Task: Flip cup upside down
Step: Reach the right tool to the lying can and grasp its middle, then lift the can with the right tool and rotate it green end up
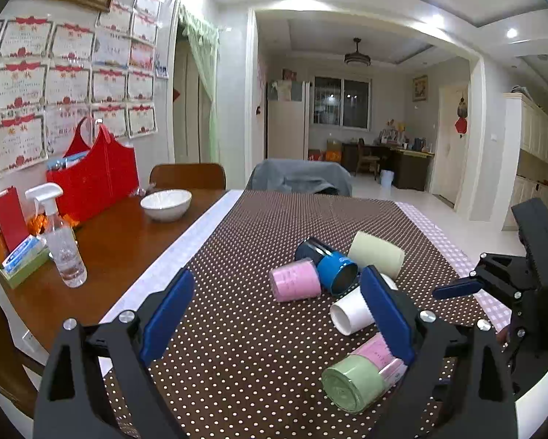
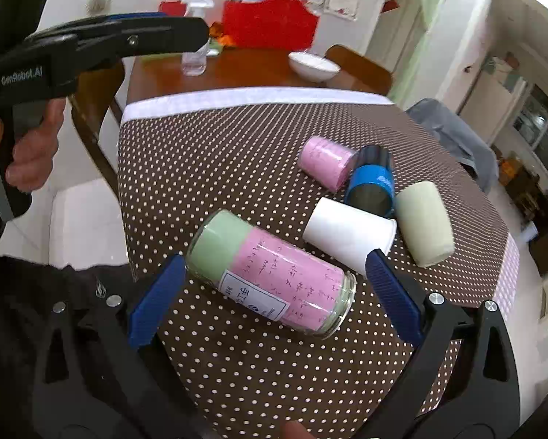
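Several cups lie on their sides on the brown dotted tablecloth point(image 1: 237, 256). A glass cup lined pink and green point(image 2: 270, 274) lies nearest, between the open fingers of my right gripper point(image 2: 274, 300), untouched; it also shows in the left wrist view point(image 1: 361, 376). Beyond it lie a white cup point(image 2: 350, 234), a pale green cup point(image 2: 424, 219), a blue cup point(image 2: 371, 186) and a pink cup point(image 2: 327, 162). My left gripper point(image 1: 277, 314) is open and empty above the cloth, left of the cups. The right gripper also appears at the right edge of the left wrist view point(image 1: 457, 289).
On the bare wood to the left stand a white bowl point(image 1: 166, 203), a spray bottle point(image 1: 63, 241), a red bag point(image 1: 94, 175) and a small tray of packets point(image 1: 17, 259). Chairs stand at the far side point(image 1: 187, 175). The table's edge is close below the glass cup.
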`<state>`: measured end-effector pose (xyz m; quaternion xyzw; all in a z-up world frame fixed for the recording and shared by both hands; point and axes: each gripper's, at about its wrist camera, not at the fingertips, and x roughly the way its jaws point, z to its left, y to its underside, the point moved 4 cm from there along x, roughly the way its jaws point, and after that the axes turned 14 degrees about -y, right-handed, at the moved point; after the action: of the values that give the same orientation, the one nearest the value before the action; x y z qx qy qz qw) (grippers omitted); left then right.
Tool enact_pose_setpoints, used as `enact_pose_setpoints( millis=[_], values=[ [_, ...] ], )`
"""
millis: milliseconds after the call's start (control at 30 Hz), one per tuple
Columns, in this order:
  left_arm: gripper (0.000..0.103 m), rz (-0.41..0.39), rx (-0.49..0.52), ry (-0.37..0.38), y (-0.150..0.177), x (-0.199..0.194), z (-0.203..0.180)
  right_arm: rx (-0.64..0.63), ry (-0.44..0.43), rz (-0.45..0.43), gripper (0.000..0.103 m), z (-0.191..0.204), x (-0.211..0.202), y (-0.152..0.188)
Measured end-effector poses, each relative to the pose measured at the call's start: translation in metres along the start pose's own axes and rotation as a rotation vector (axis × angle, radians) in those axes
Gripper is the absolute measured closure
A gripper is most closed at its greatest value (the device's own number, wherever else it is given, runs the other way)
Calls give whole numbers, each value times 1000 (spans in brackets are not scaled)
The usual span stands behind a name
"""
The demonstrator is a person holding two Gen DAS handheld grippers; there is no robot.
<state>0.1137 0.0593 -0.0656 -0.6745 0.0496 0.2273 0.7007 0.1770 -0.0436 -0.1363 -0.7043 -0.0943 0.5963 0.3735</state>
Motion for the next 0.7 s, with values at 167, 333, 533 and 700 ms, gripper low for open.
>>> enact_pose_setpoints(
  millis=[167,333,533,700],
  values=[
    [13,45,-7,-21,5,16,5,-87,-65,94,6,-3,19,-2],
    [13,90,-24,-44,11,34,11,-210,-135,192,9,0,34,-10],
    [13,141,-42,-62,23,52,20,-396,-200,350,24,10,60,-14],
    [13,187,-49,-59,33,64,24,-517,-242,487,27,19,75,-6]
  ],
)
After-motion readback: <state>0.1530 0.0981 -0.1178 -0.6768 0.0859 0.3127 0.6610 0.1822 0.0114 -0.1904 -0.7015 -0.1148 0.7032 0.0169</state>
